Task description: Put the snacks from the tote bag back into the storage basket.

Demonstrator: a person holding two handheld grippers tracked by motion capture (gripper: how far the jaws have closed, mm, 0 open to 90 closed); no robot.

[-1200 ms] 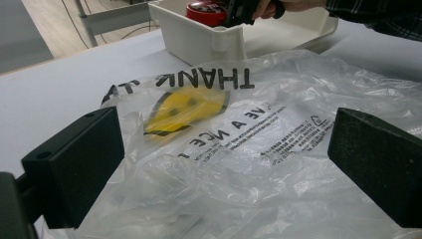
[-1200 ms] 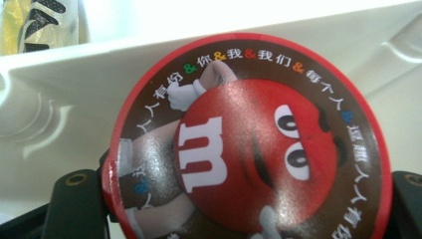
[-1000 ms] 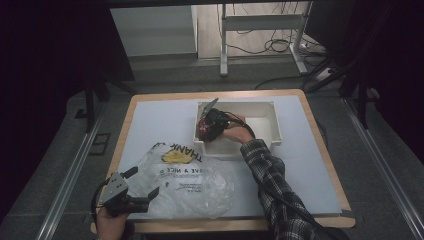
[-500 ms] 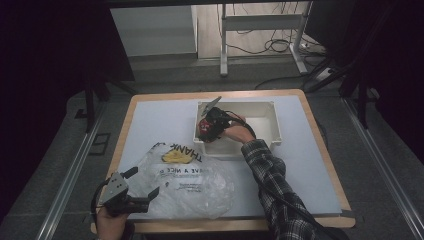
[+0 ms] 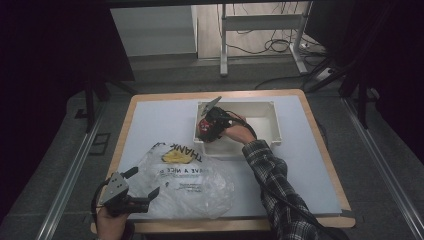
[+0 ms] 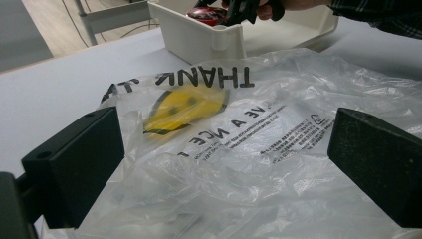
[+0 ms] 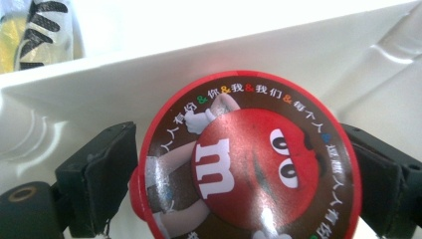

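Red candy tin (image 7: 246,159) sits clamped between the right gripper (image 7: 244,174) jaws, one pad on each side of its round lid, down inside the white bin (image 5: 272,117) at its left end. My read: the pick is made, lift-out comes next — it needs a straight rise to clear the bin wall, then a carry toward the plastic bag (image 5: 195,182) lying flat on the table (image 5: 150,120) in front. Left gripper (image 6: 229,164) hovers at the bag's near edge, jaws wide open, holding nothing. The right gripper view gives the lid print and grip contact; the high view gives layout — bin behind, bag in front.
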